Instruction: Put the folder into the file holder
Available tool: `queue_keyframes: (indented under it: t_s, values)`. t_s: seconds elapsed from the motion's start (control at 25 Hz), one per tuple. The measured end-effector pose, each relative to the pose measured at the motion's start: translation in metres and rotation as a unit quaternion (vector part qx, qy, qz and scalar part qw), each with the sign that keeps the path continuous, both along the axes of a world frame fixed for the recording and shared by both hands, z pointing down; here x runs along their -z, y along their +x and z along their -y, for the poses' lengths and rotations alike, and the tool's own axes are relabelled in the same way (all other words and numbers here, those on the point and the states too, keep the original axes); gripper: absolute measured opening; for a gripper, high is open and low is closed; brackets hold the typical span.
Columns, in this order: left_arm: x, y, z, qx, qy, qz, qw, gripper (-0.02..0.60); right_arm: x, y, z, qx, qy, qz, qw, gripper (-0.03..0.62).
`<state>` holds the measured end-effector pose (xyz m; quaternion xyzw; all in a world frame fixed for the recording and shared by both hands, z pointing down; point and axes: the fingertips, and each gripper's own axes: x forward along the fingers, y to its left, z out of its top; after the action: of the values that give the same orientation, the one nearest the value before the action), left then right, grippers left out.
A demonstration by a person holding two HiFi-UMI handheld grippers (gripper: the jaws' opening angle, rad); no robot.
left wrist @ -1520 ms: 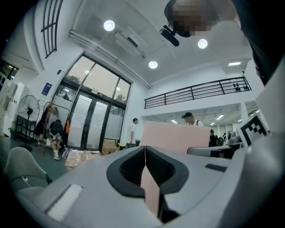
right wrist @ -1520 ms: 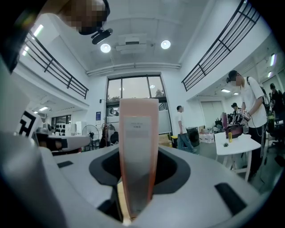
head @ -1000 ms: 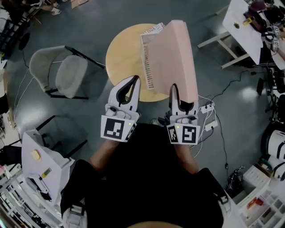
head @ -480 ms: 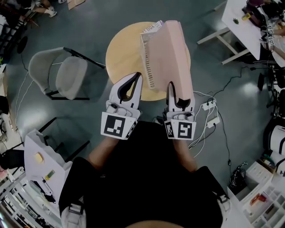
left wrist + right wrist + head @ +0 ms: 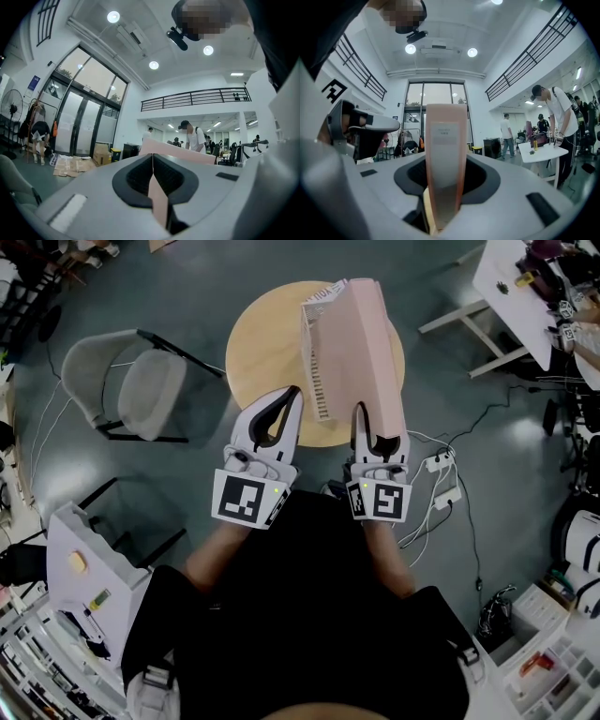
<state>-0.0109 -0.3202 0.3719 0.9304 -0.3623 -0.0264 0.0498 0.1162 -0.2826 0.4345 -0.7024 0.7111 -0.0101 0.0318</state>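
Note:
A pink folder (image 5: 375,343) stands on edge over the round wooden table (image 5: 262,343), close along the right side of the white slatted file holder (image 5: 317,357). My right gripper (image 5: 377,423) is shut on the folder's near end. In the right gripper view its labelled spine (image 5: 445,136) rises between the jaws of the right gripper (image 5: 445,164). My left gripper (image 5: 292,393) hangs just left of the holder's near corner, its fingertips together. In the left gripper view the left gripper (image 5: 152,157) shows its jaws meeting, with the folder's edge (image 5: 187,152) beyond them.
A grey chair (image 5: 141,390) stands left of the table. A white table (image 5: 520,287) is at the upper right, with a power strip (image 5: 439,465) and cables on the floor below it. A white cart (image 5: 84,568) stands at the lower left. People stand in the distance.
My right gripper has sunk a little toward the table with the folder still in it. The left gripper has stayed where it was.

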Motion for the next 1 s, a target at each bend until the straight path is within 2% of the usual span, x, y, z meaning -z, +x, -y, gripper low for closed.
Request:
queue_keyframes:
  t_s: [1.0]
  values:
    - [0.0,-0.013,0.002,0.02,0.0,-0.004,0.9998,0.006,-0.031,-0.008,0.02,0.03,-0.036,-0.011,0.999,0.146]
